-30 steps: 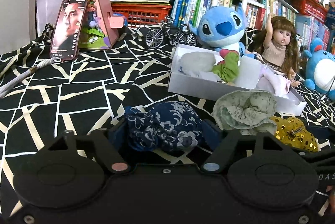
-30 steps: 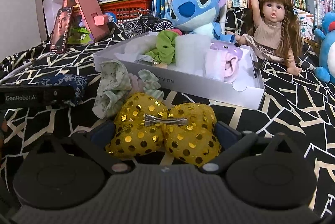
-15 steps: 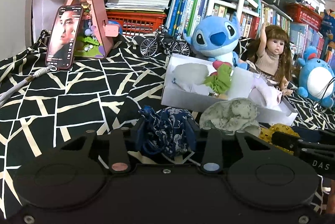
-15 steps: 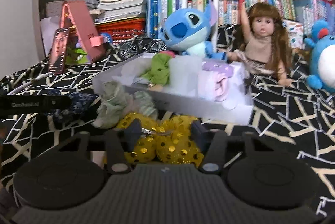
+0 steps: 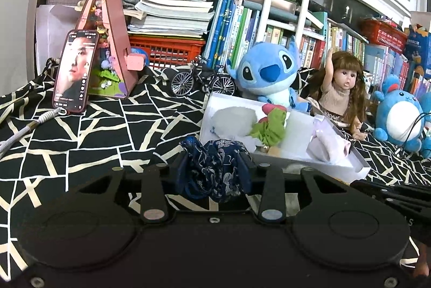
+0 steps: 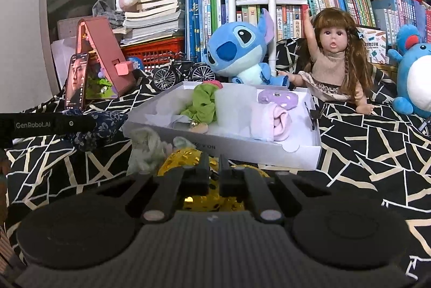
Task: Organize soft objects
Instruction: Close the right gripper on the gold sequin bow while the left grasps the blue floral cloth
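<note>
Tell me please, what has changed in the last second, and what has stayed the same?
Both grippers closed on soft things. The left gripper closed its jaws on the navy floral scrunchie and lifted it off the bedspread. The right gripper has just been closing on the gold sequin bow, pinched at its middle. The white box, the pale green scrunchie and the toys stayed put.

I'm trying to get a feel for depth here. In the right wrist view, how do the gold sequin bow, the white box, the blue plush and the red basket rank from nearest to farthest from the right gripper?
1. Gold sequin bow: pinched in the right gripper.
2. White box: just behind, centre.
3. Blue plush: beyond the box's far edge.
4. Red basket: farthest, back left under stacked books.
</note>
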Available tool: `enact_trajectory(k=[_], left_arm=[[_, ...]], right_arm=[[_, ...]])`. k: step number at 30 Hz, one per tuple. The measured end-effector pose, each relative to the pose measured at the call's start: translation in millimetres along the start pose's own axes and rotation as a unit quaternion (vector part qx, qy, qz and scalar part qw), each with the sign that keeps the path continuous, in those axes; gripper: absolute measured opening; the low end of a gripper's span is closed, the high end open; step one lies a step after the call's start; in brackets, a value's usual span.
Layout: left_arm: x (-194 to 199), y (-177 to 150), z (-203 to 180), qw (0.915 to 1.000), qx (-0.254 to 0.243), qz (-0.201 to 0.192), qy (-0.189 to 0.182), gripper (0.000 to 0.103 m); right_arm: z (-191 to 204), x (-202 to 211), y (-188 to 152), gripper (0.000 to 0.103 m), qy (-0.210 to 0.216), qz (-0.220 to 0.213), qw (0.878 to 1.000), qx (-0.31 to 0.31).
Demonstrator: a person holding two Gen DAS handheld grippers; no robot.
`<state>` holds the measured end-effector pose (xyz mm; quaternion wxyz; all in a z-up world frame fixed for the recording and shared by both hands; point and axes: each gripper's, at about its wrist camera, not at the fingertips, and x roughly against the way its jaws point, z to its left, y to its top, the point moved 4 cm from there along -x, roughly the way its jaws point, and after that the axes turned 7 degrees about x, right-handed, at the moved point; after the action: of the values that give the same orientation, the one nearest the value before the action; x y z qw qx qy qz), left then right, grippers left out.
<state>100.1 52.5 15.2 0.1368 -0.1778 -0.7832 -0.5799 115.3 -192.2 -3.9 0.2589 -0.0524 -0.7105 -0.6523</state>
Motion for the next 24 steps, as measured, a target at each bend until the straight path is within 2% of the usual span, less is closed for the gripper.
enact_trajectory(k=[1,2,3,4,5,14,21,23,24], left_arm=[[0,1,0,1.0,-0.001,-0.001,0.0,0.037],[1,1,-1,1.0,-0.001,-0.001,-0.001,0.037],[2,1,-2,1.0,-0.003,-0.002,-0.002,0.037],[2,0,-2,1.0,-0.004,-0.002,-0.002,0.037],[2,-1,-2,1.0,-0.006,-0.001,-0.001,0.037],[-4,-8,0,0.9999,-0.002,0.013,0.001,0.037],[-10,-12,-4,0.9997,-0.009,0.025,0.0,0.037],[-11,-13,-5,0.9996,-0.009,0.026,-0.001,0.037],[-11,-13,-5,0.9996,-0.01,0.026,-0.001,0.037]], right_arm=[[-1,0,0,0.028,-0.003,-0.003,1.0,-0.004],[-3,1,-1,0.052,-0.007,-0.006,1.0,-0.009],[-4,2,-2,0.084,-0.007,-0.008,1.0,-0.015],[-6,2,-3,0.096,-0.009,-0.01,1.0,-0.02],[-6,2,-5,0.103,-0.005,-0.011,1.0,-0.022],[13,-14,-23,0.103,-0.007,0.039,0.999,0.031],[16,-31,-24,0.103,-0.006,0.08,0.996,0.045],[16,-31,-23,0.103,-0.003,0.081,0.996,0.043],[16,-30,-22,0.1,-0.002,0.077,0.996,0.039]])
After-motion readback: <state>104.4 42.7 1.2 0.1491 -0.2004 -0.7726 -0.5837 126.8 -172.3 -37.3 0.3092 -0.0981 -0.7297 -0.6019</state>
